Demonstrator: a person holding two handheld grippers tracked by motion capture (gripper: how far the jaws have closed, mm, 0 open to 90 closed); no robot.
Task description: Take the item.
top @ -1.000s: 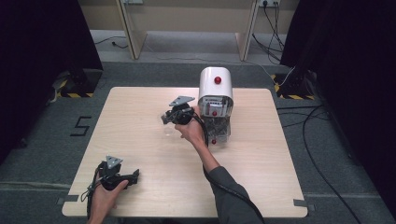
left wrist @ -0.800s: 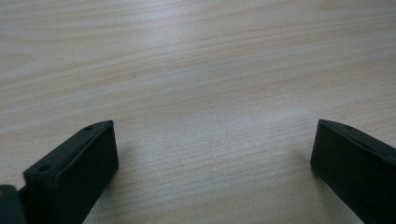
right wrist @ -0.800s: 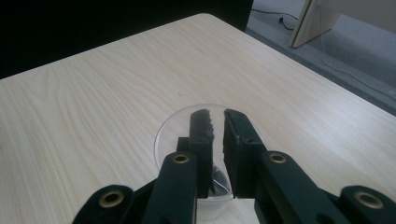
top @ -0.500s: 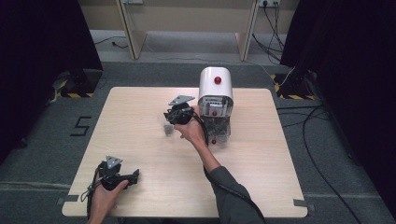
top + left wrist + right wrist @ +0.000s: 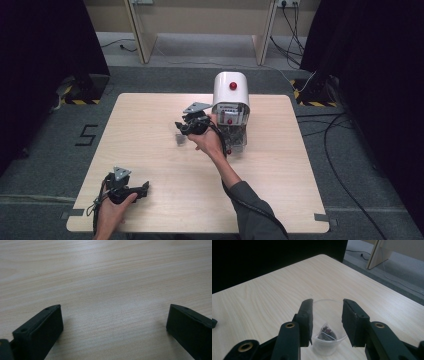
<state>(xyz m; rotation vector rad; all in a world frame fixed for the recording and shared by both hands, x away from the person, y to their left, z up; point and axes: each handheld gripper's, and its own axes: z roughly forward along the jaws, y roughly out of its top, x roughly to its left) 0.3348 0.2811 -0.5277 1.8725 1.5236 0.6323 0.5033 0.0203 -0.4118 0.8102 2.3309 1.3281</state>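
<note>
A clear plastic cup (image 5: 327,345) stands on the wooden table (image 5: 150,115), left of the white machine; a tea bag (image 5: 327,333) with dark leaves lies in its bottom. My right gripper (image 5: 327,320) hovers just over the cup's rim, and in the high view the gripper (image 5: 184,128) sits above the cup (image 5: 179,140). Its jaws have just been opening and stand apart, with nothing pressed between the pads. My left gripper (image 5: 145,187) rests near the table's front left corner, its own view showing the gripper (image 5: 113,320) wide open over bare wood.
A white machine (image 5: 230,90) with a red button stands at the table's far middle, a clear part (image 5: 236,136) at its front close to my right hand. Cables (image 5: 345,150) run over the floor to the right.
</note>
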